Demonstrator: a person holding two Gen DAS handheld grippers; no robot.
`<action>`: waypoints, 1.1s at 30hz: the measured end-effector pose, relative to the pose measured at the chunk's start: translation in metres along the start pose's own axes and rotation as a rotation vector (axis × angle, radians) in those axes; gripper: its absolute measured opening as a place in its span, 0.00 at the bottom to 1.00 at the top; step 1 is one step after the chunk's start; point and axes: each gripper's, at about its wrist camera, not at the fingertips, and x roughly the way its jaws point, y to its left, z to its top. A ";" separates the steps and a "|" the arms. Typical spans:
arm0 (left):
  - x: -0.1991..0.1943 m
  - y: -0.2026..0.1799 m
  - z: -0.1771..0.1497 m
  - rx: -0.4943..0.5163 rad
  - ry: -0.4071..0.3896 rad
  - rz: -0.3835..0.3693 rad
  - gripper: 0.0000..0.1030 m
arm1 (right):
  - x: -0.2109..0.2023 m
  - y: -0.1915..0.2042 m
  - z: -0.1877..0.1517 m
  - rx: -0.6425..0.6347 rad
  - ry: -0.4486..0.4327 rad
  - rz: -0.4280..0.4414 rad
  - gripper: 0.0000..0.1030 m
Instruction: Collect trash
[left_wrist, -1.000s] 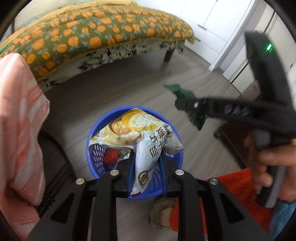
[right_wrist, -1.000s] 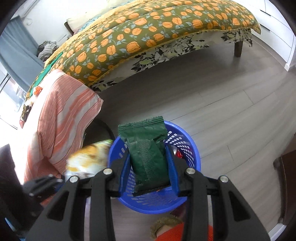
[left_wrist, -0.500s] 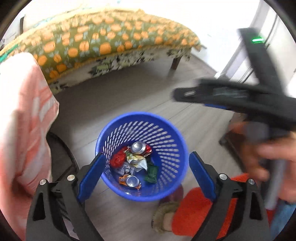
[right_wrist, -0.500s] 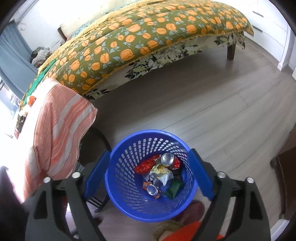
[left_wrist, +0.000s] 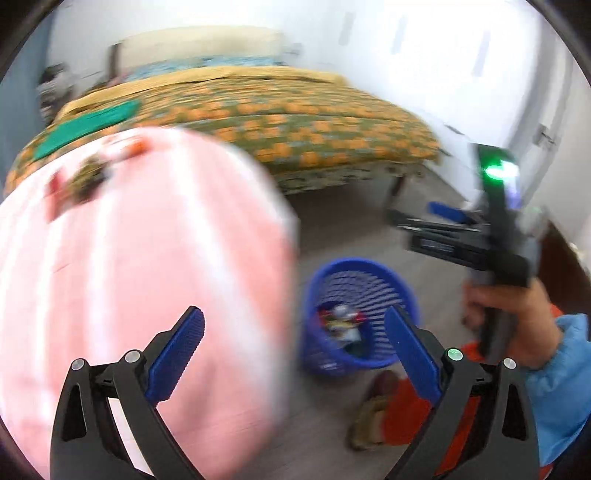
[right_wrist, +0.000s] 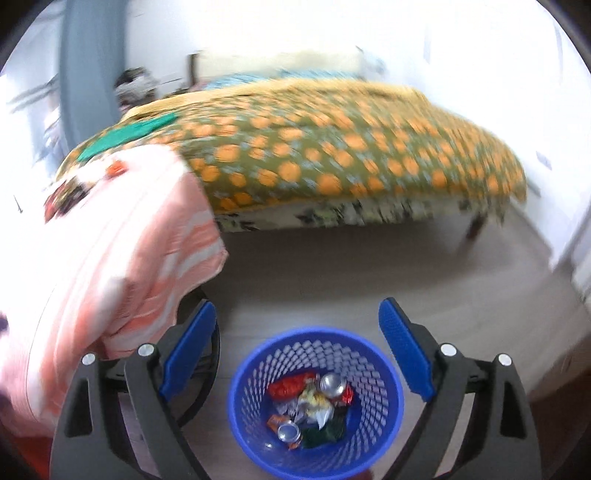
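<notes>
My left claw (left_wrist: 293, 341) is spread wide with nothing between its blue pads (left_wrist: 177, 354), and my right claw (right_wrist: 297, 343) is spread just as wide and just as empty. Seen from the right one, the blue basket (right_wrist: 243, 384) stands on the floor directly below and between the fingers, its mesh wall upright. The trash lies in a heap at its bottom: a red wrapper (right_wrist: 290, 386), two cans (right_wrist: 332, 384) showing their silver tops, a crumpled yellowish bag (right_wrist: 314, 404) and a dark green packet (right_wrist: 328, 430) lying against the right side of the heap.

From my left claw the basket (left_wrist: 321, 354) sits low and right of centre, just beside my right pad, with a smear of colour inside it (the blur is heavy, so I can't pick out single pieces there). My right hand (left_wrist: 513, 321) holds the other tool up to the right of the basket, its green light glowing.

To the left a pink striped cloth (right_wrist: 110, 266) hangs close by. Behind the basket, across bare grey floor (right_wrist: 351, 273), stands the bed with its orange-patterned cover (right_wrist: 314, 155).
</notes>
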 end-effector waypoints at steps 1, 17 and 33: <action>-0.003 0.014 -0.002 -0.017 0.002 0.025 0.94 | -0.001 0.015 0.002 -0.034 -0.006 0.007 0.85; -0.068 0.221 -0.019 -0.239 0.013 0.364 0.94 | 0.018 0.277 0.056 -0.328 0.104 0.303 0.87; -0.004 0.279 0.080 -0.370 -0.077 0.377 0.93 | 0.046 0.313 0.037 -0.350 0.158 0.313 0.91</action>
